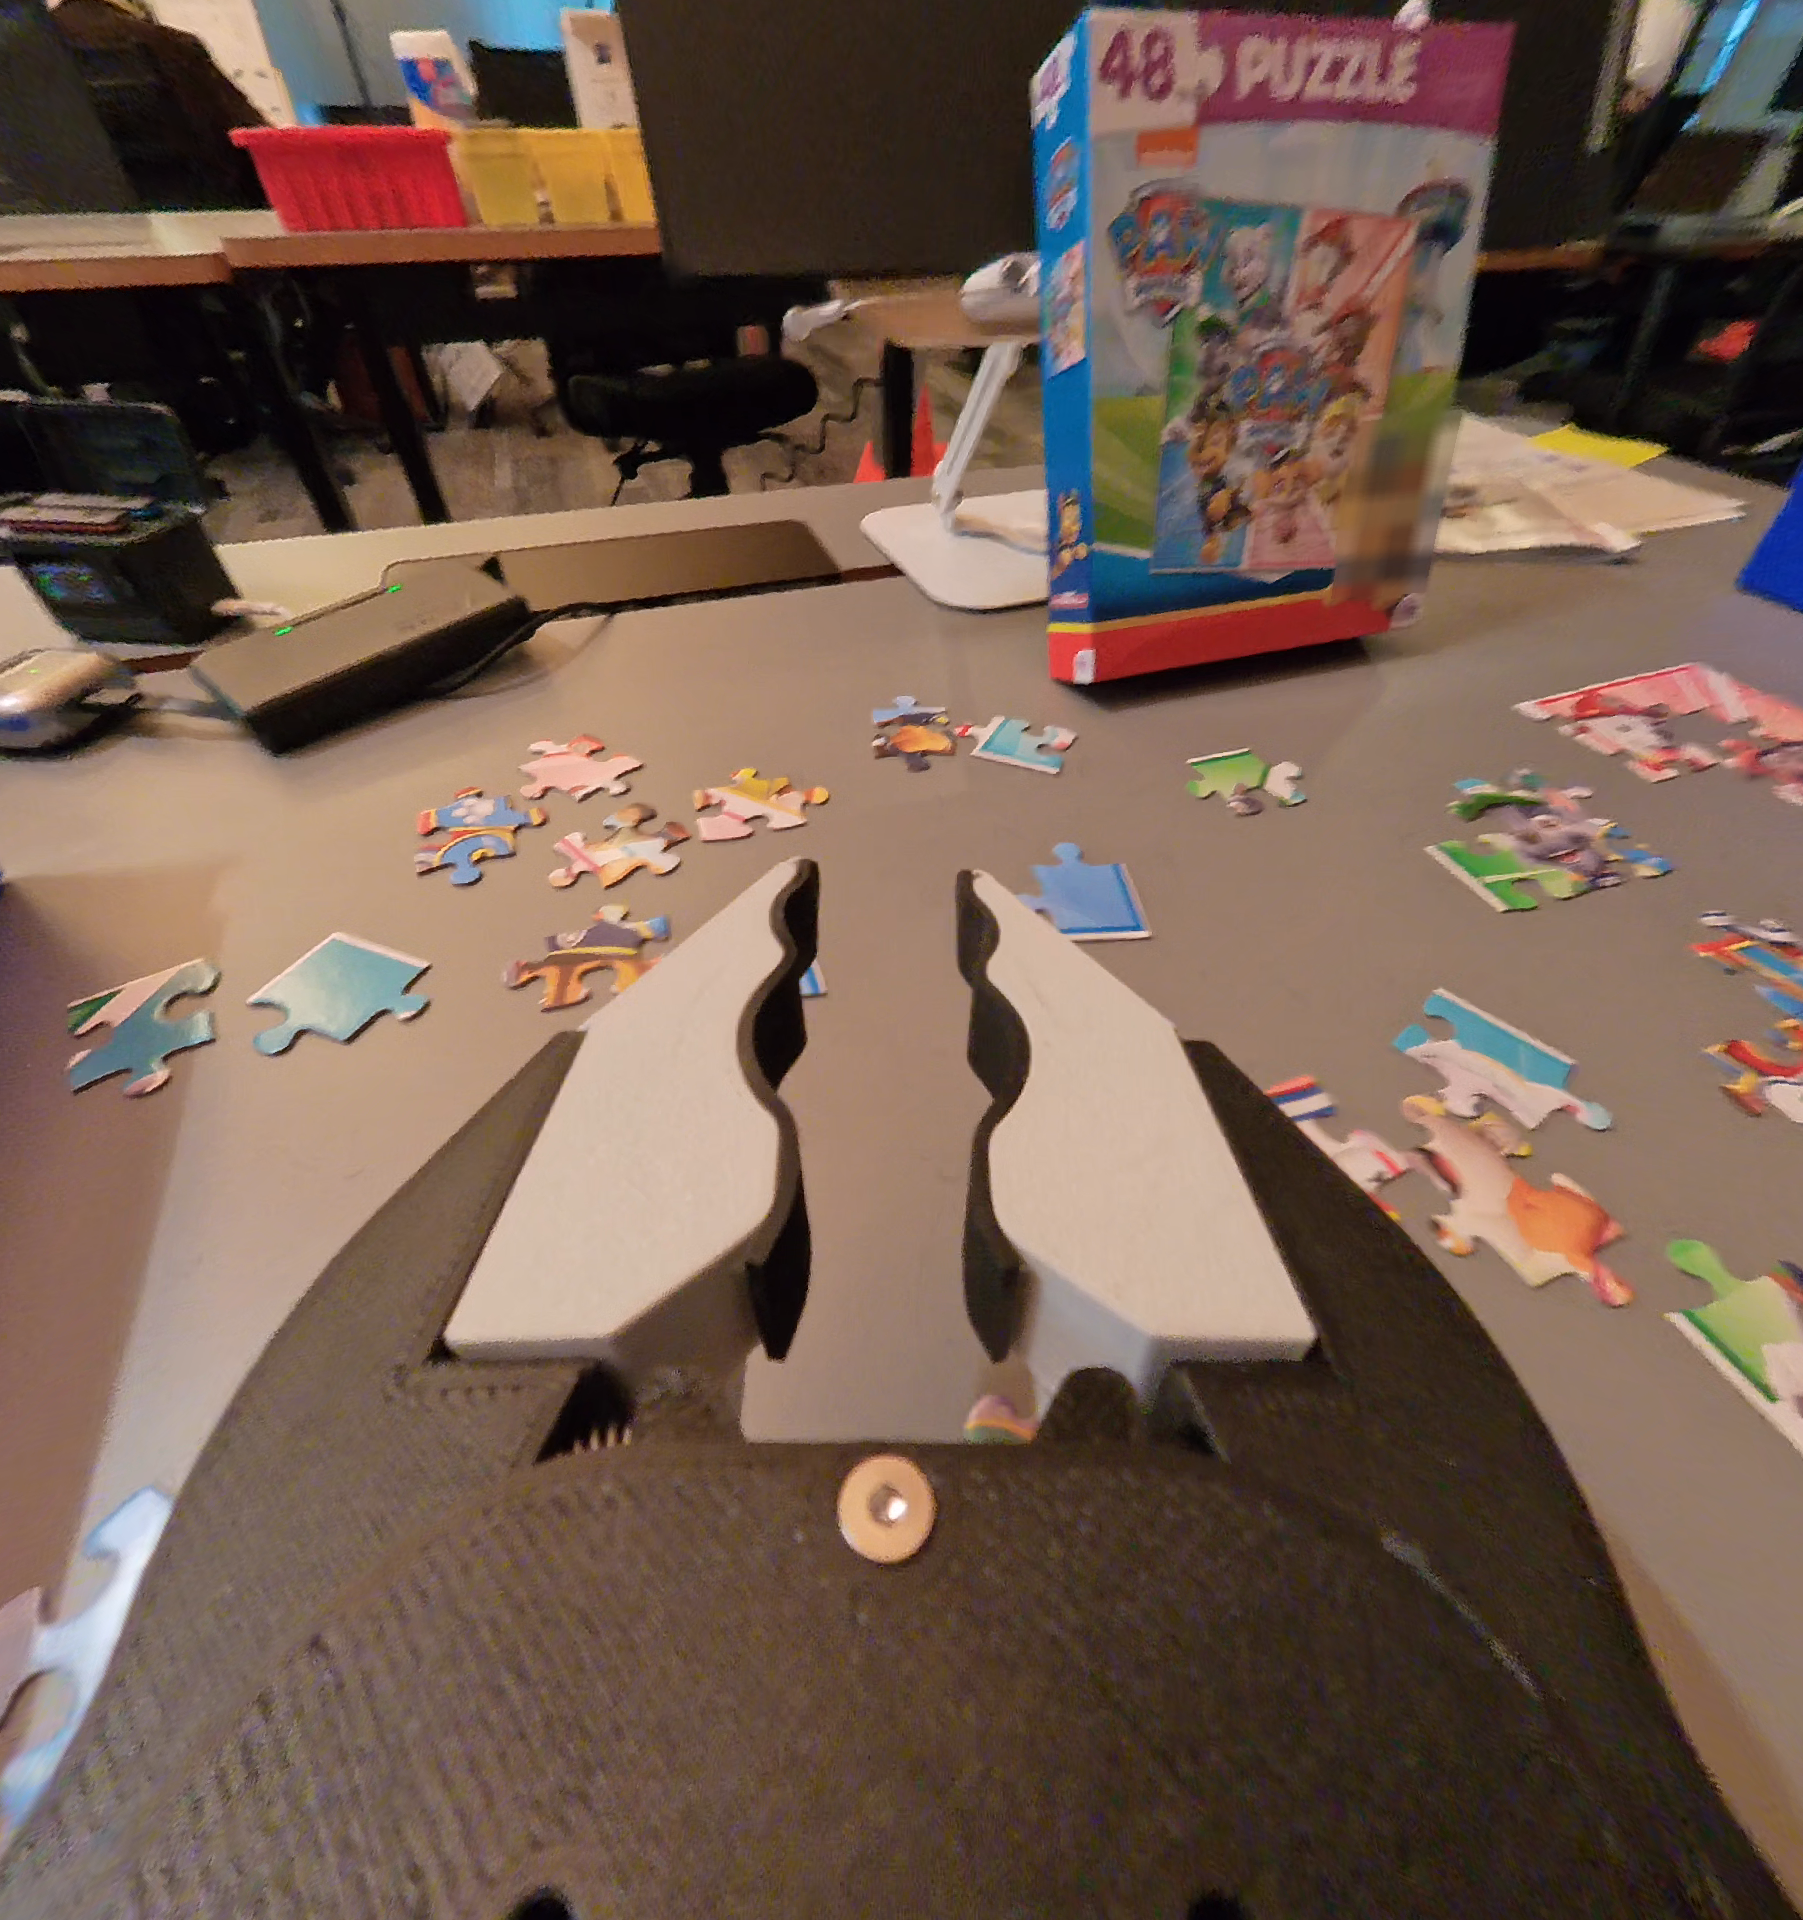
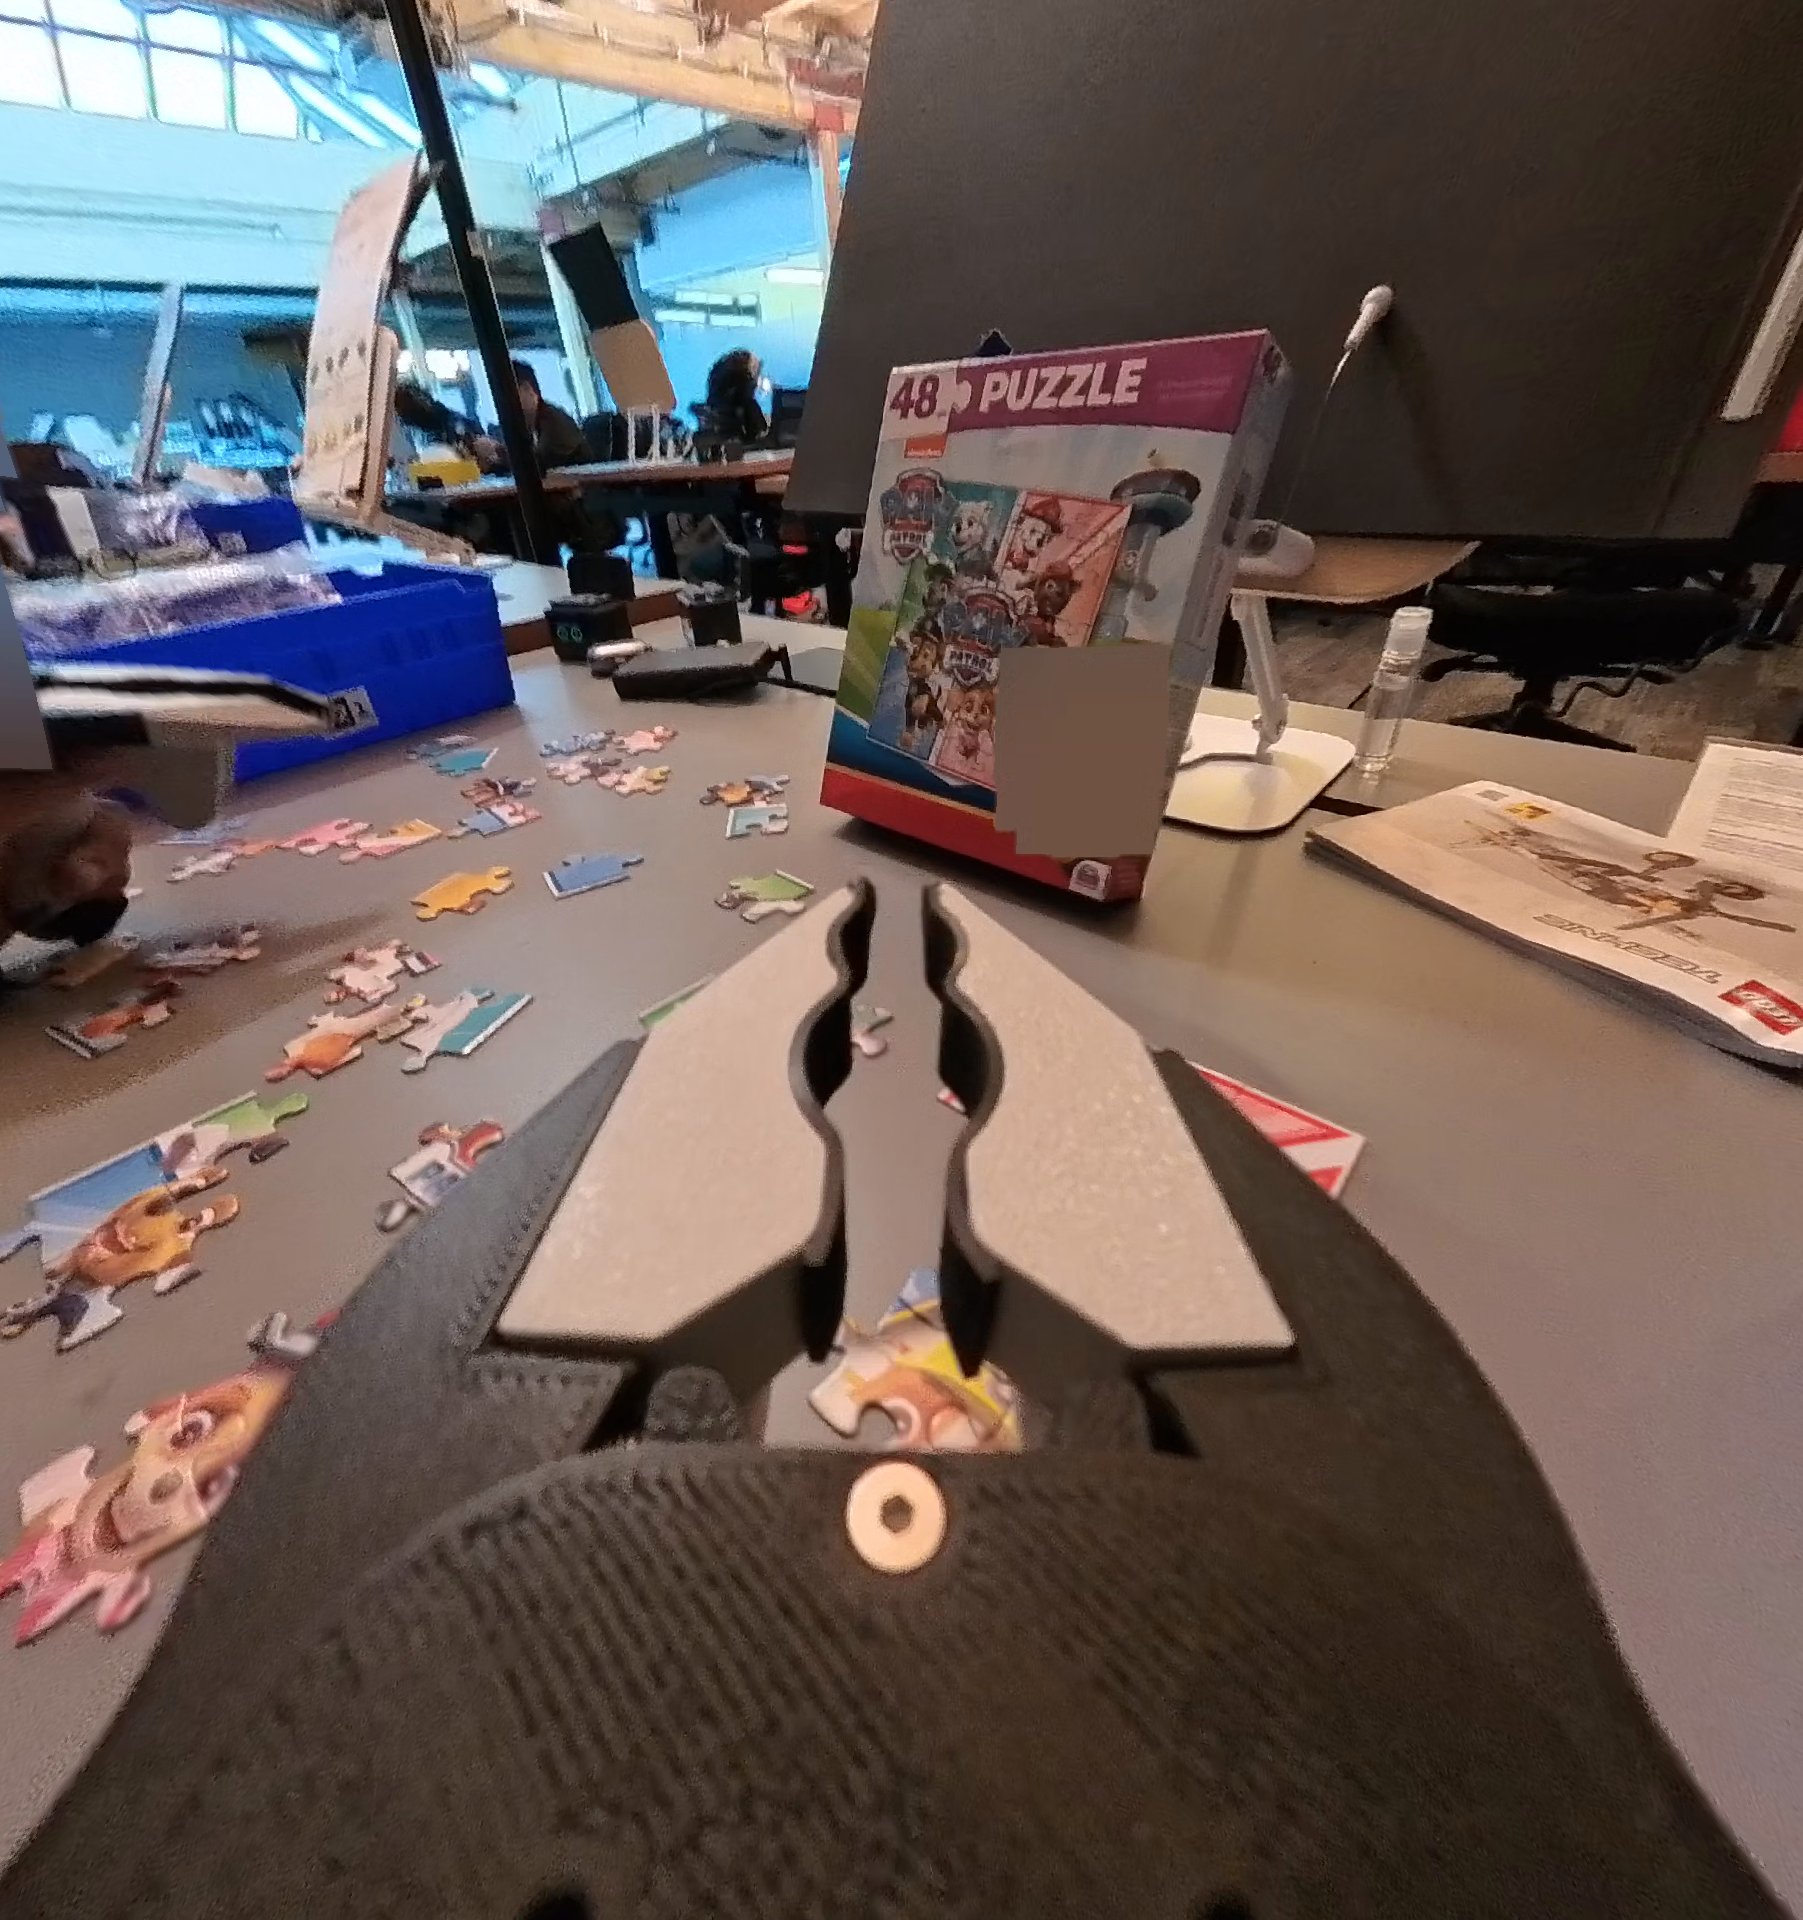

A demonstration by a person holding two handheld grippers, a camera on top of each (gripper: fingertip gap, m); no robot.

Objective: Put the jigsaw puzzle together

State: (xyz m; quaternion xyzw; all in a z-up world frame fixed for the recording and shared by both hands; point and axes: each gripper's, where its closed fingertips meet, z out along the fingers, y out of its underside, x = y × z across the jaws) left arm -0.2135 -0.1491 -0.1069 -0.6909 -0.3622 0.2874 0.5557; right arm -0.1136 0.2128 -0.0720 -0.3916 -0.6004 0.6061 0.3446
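We see the left gripper point(image 1: 886, 883) hovering over the grey worktop point(image 1: 876, 665) with its jaws spread and bare. A blue puzzle piece point(image 1: 1094, 896) lies just beside its right fingertip, and a dark orange-and-blue piece point(image 1: 585, 961) is partly hidden by its left finger. The right gripper point(image 2: 899, 896) has its jaws narrowly parted, nothing pinched between them, over loose pieces; a green piece point(image 2: 767, 894) lies near its left tip. The upright puzzle box point(image 2: 1053, 613) stands just beyond, scattered pieces point(image 2: 357, 997) spread to its left, and a booklet point(image 2: 1572, 914) lies to the right.
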